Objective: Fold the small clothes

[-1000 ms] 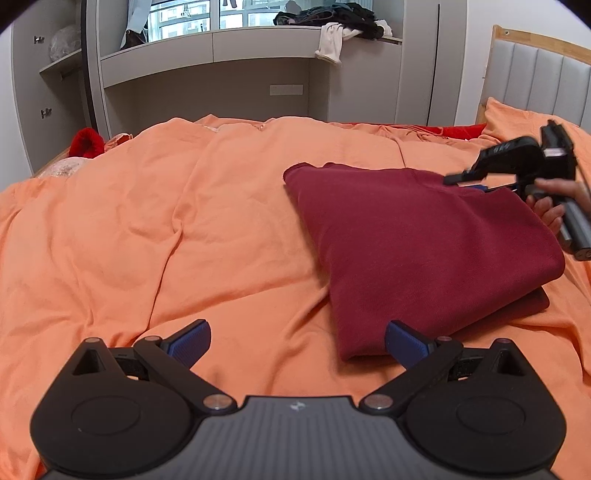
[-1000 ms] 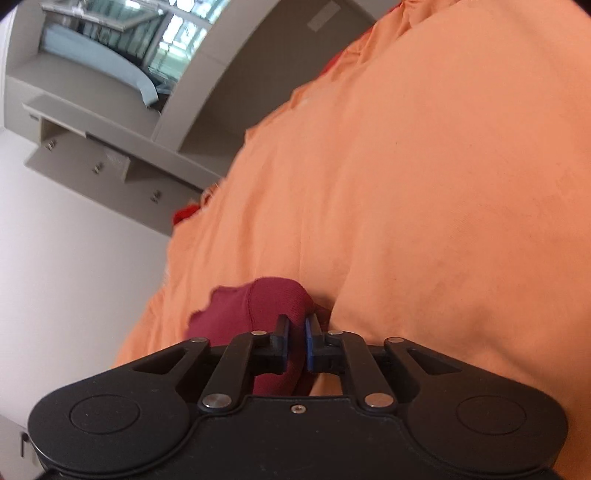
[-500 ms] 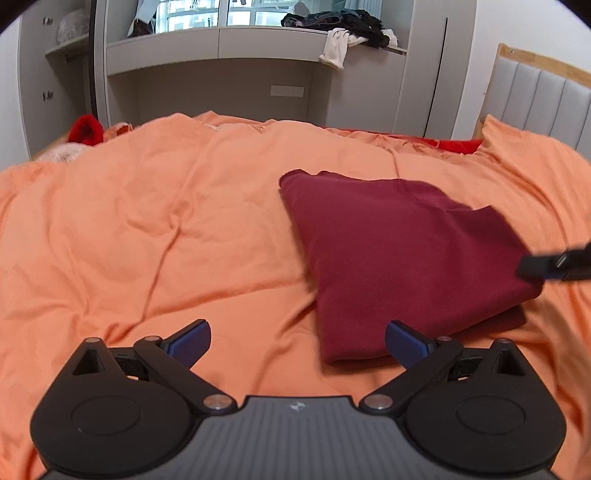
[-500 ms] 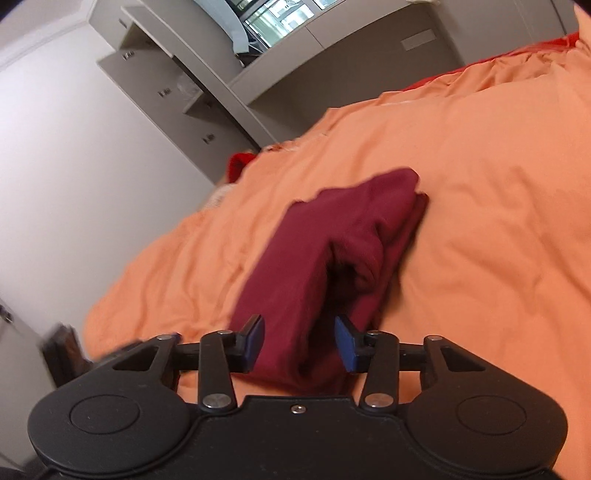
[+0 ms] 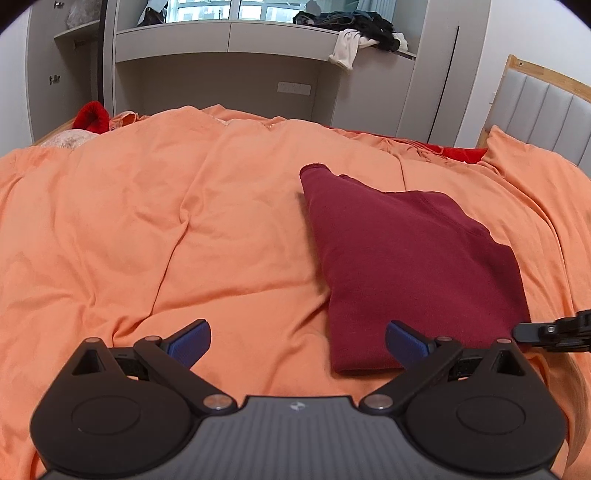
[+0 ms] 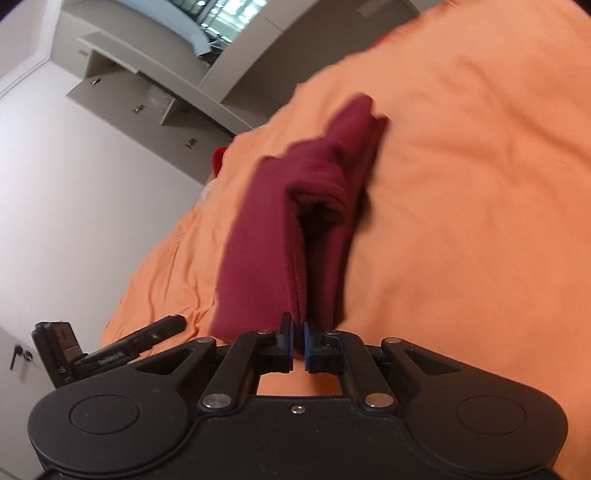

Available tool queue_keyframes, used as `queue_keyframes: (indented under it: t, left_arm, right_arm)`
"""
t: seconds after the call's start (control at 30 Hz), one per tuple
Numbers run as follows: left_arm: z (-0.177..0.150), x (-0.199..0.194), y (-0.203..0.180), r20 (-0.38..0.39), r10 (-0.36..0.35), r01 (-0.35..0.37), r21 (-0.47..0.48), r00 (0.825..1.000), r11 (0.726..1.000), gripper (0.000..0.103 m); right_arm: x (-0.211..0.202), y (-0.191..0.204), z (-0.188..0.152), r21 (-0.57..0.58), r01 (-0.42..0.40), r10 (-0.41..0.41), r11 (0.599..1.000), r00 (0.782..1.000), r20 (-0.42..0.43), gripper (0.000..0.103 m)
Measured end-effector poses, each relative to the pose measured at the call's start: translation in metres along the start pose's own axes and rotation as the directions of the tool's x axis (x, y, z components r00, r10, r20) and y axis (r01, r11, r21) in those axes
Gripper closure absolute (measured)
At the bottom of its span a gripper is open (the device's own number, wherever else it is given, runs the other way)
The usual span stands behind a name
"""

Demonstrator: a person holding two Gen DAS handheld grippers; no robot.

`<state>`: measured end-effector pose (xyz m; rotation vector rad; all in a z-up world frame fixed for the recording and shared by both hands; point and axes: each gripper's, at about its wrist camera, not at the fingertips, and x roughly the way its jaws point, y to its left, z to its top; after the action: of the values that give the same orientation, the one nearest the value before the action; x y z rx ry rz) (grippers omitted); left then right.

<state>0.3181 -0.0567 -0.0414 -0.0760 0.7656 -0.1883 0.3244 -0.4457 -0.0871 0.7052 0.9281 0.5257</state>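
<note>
A dark red garment (image 5: 410, 258) lies folded on the orange duvet (image 5: 147, 240), right of the middle. My left gripper (image 5: 297, 339) hovers open just before it, its right fingertip (image 5: 404, 339) over the garment's near corner, with nothing between the jaws. At the garment's near right corner the thin black tips of my right gripper (image 5: 528, 330) enter from the right edge. In the right wrist view the jaws of the right gripper (image 6: 299, 328) are closing, almost together, pinching the near edge of the garment (image 6: 273, 240). The left gripper (image 6: 162, 328) shows at lower left.
The duvet covers the whole bed, with a padded headboard (image 5: 546, 110) at right. A red item (image 5: 92, 116) lies at the far left corner. Grey built-in cupboards and a shelf with piled clothes (image 5: 354, 29) stand behind the bed.
The right gripper let go of the cloth, opened, drew back along the garment's right side to its near corner and closed there. The left gripper has hardly moved.
</note>
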Motion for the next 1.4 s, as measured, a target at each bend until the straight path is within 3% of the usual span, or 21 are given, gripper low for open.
queue_keyframes:
  t: [0.03,0.07,0.1,0.13,0.17,0.23,0.3,0.37,0.47,0.57,0.63,0.73,0.83,0.93,1.0,1.07,1.1,1.23,1.33,1.4]
  left_arm:
    - [0.0,0.0,0.0,0.001,0.0,0.0,0.003,1.0,1.0,0.001]
    - [-0.001,-0.001,-0.001,0.004,0.0,0.0,0.007,1.0,1.0,0.001]
    - [-0.001,-0.001,-0.001,0.009,-0.001,0.001,0.012,1.0,1.0,0.001]
    - [-0.001,-0.001,-0.002,0.013,-0.003,0.003,0.014,1.0,1.0,0.001]
    - [-0.001,0.0,-0.003,0.017,-0.01,0.009,0.014,1.0,1.0,0.001]
    - [0.0,0.005,-0.005,0.01,-0.026,0.026,0.006,1.0,1.0,0.001]
    - [-0.001,0.011,-0.009,-0.002,-0.032,0.032,0.0,0.999,0.999,0.001]
    - [-0.002,0.017,-0.013,-0.015,-0.025,0.025,0.016,1.0,1.0,0.001]
    - [-0.006,0.021,-0.015,-0.036,-0.001,0.002,0.05,0.999,0.999,0.001]
    - [-0.006,0.02,-0.006,-0.052,-0.013,0.016,0.064,0.999,0.998,0.001]
    - [-0.005,0.018,-0.001,-0.064,-0.009,0.016,0.103,0.998,0.995,0.001]
    - [-0.002,0.014,0.007,-0.043,0.036,-0.031,0.111,0.998,0.993,0.001]
    - [-0.001,0.015,0.017,-0.061,0.011,-0.007,0.06,0.998,0.998,0.001]
    - [-0.003,0.019,0.022,-0.081,-0.024,0.026,0.014,0.996,1.0,0.001]
    - [-0.003,0.018,0.022,-0.08,-0.031,0.032,0.006,0.996,0.999,0.001]
    - [-0.002,0.014,0.022,-0.068,-0.027,0.028,0.011,0.997,1.0,0.001]
    - [-0.001,0.012,0.023,-0.061,-0.023,0.023,0.011,0.998,1.0,0.001]
    - [0.003,0.007,0.025,-0.046,-0.02,0.02,-0.012,0.999,1.0,0.001]
    - [0.004,0.004,0.024,-0.042,-0.036,0.035,-0.026,0.998,0.999,0.001]
    - [0.003,0.002,0.022,-0.037,-0.045,0.044,-0.026,0.998,0.999,0.001]
  right_arm:
    - [0.0,-0.004,0.0,0.025,-0.025,0.025,0.999,1.0,-0.004,0.089]
    - [-0.004,-0.004,0.002,0.039,-0.049,0.049,0.998,0.999,-0.015,0.072]
    - [-0.011,-0.001,0.004,0.035,-0.066,0.067,0.997,0.998,-0.014,0.061]
    - [-0.021,0.003,0.008,0.02,-0.08,0.08,0.997,0.997,-0.007,0.042]
    - [-0.032,0.008,0.012,-0.009,-0.076,0.076,0.997,0.997,0.009,0.039]
    - [-0.049,0.02,0.025,-0.093,-0.069,0.075,0.993,0.996,0.054,0.039]
    - [-0.05,0.022,0.044,-0.105,-0.034,0.046,0.994,0.992,0.115,0.039]
    - [-0.032,0.014,0.07,-0.076,-0.019,0.029,0.997,0.99,0.141,0.045]
    - [0.009,0.003,0.106,-0.076,0.074,-0.064,0.994,0.99,0.129,0.055]
    - [0.045,-0.007,0.128,-0.073,0.12,-0.111,0.99,0.987,0.117,0.055]
    - [0.056,-0.014,0.137,-0.048,0.103,-0.096,0.994,0.986,0.137,0.055]
    - [0.064,-0.017,0.146,-0.03,0.081,-0.074,0.996,0.983,0.169,0.095]
    - [0.057,-0.025,0.146,0.013,0.029,-0.031,0.999,0.972,0.233,0.096]
    - [0.072,-0.044,0.138,0.036,0.11,-0.114,0.993,0.977,0.182,0.096]
    - [0.072,-0.057,0.134,0.086,0.076,-0.091,0.993,0.977,0.191,0.094]
    - [0.065,-0.058,0.131,0.124,0.06,-0.085,0.991,0.975,0.207,0.074]
    - [0.058,-0.053,0.129,0.126,0.068,-0.095,0.99,0.971,0.221,0.07]
    - [0.012,-0.007,0.111,-0.043,0.067,-0.052,0.997,0.957,0.287,0.071]
    - [-0.003,0.033,0.088,-0.142,-0.009,0.045,0.99,0.966,0.254,0.071]
    - [0.002,0.053,0.07,-0.193,-0.049,0.09,0.98,0.974,0.208,0.078]
